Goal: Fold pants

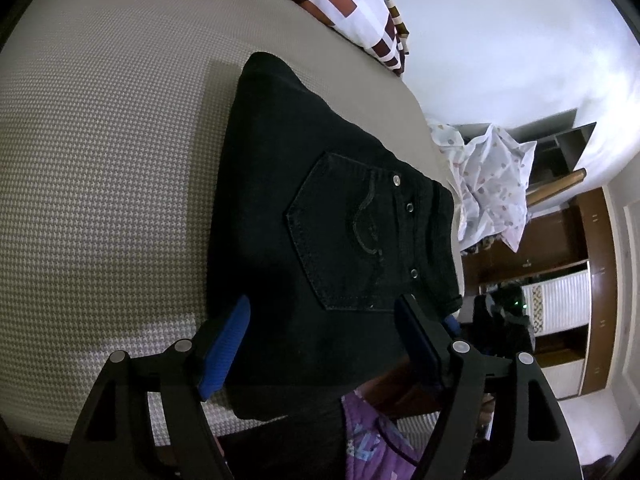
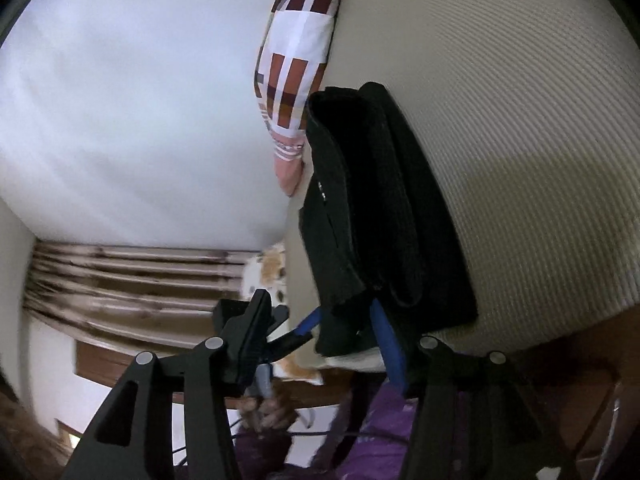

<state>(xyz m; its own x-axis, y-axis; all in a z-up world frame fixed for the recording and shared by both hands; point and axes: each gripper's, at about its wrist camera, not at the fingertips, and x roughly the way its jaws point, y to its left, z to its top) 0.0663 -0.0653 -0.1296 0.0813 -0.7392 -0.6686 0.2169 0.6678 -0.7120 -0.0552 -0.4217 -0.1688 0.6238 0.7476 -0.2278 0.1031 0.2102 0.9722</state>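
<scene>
Left wrist view: the pants [image 1: 320, 216] lie folded into a compact dark bundle on the bed [image 1: 100, 184], close to its right edge, back pocket [image 1: 344, 236] and waistband facing up. The left gripper [image 1: 320, 340] hovers at the near end of the bundle with its blue pads [image 1: 226, 346] spread wide, holding nothing. A checked pillow [image 1: 340, 4] sits at the far edge of the bed, and a spotted white cloth [image 1: 492, 180] is heaped just beyond the right edge, clear of the pants.

Right wrist view: the same bundle [image 2: 384, 208] is seen from its side, showing stacked layers with a rolled far end. The right gripper [image 2: 320, 336] is at the near end of the bundle; its fingers are spread, and one blue pad [image 2: 386, 344] lies against the cloth. I cannot tell whether anything is actually pinched. The other gripper [image 2: 280, 336] shows just left of it.

The folding looks nearly finished. To do this step well, both tools should press the layers flat and even up the near edges, then lift straight away so no pad drags the top layer open. The bundle sits close to the bed's edge, so a sideways nudge could slide it off.
</scene>
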